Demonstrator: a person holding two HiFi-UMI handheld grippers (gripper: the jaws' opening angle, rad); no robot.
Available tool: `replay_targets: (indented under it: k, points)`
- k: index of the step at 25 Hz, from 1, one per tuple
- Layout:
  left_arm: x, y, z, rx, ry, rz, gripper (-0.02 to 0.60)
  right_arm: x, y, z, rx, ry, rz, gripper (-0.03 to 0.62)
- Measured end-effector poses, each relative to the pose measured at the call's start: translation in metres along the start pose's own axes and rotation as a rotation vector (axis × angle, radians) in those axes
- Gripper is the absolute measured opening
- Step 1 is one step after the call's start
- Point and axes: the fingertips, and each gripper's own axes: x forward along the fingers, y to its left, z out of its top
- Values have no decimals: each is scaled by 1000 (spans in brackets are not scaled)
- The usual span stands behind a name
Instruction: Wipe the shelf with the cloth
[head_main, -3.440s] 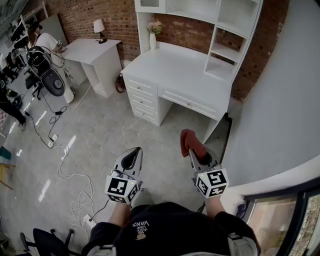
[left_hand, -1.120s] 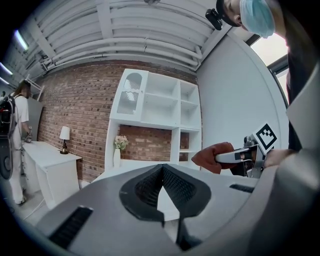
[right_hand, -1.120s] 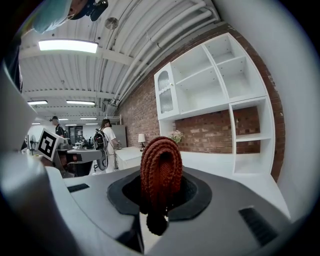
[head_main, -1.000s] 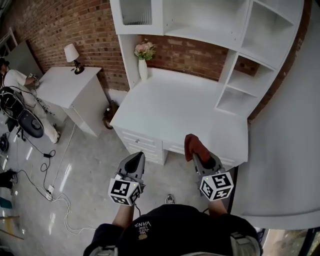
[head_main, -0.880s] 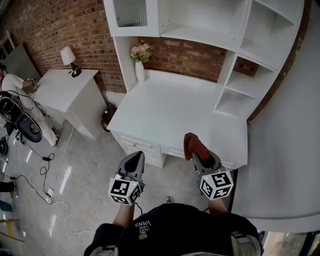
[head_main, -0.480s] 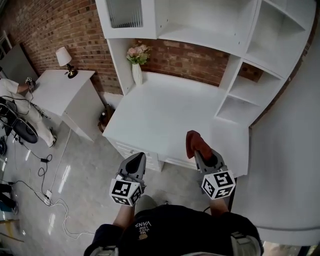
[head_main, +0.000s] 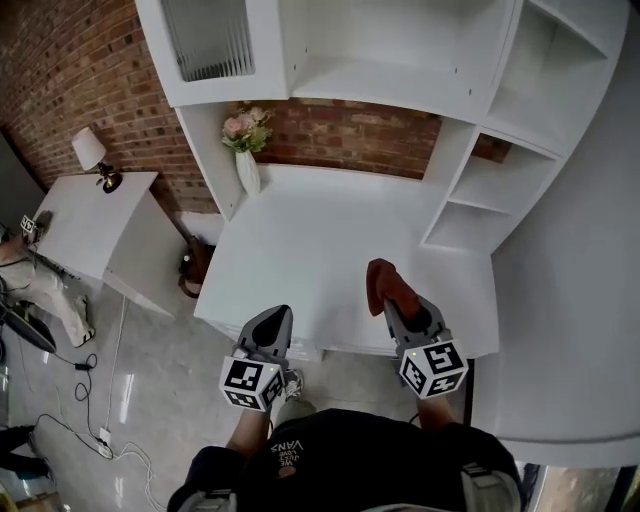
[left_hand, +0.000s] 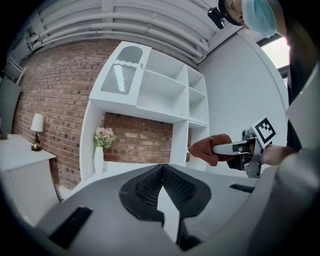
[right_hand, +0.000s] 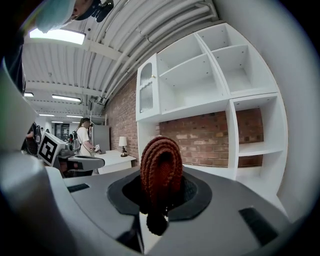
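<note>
Right tool (head_main: 392, 303): jaws clamped on the cloth (head_main: 381, 280), a rust-red knitted piece bunched into a fold that stands up out of the grip and hangs a little below it (ribbed texture clear in the right gripper view). Left tool (head_main: 270, 322): jaws closed tip to tip, nothing between them. Both tools are held side by side in the air at the near edge of the white tabletop (head_main: 320, 250), right tool over its near right part, left tool over its near left corner; neither touches the surface, as far as the head view shows. Cloth is off the shelf, well apart from it. The shelf (head_main: 380, 85) is the white unit rising from the far side of the tabletop: a wide open bay in the middle, a door with ribbed glass at far left, stacked open compartments down the right. Brick wall (head_main: 350, 135) shows behind the lower opening. A white vase (head_main: 247, 172) with pink flowers (head_main: 240, 125) stands at the far left of the tabletop. Further left, a lamp (head_main: 92, 150) sits on a separate white side table (head_main: 75, 215).
</note>
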Motion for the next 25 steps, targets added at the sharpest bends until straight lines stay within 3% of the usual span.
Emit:
replay_targets:
  k: [12, 25]
  points:
    - [86, 73, 44, 37, -19, -206, 8, 81, -7, 77, -82, -115, -157, 86]
    - [125, 129, 60, 85, -9, -356, 8, 164, 0, 214, -307, -321, -229, 86]
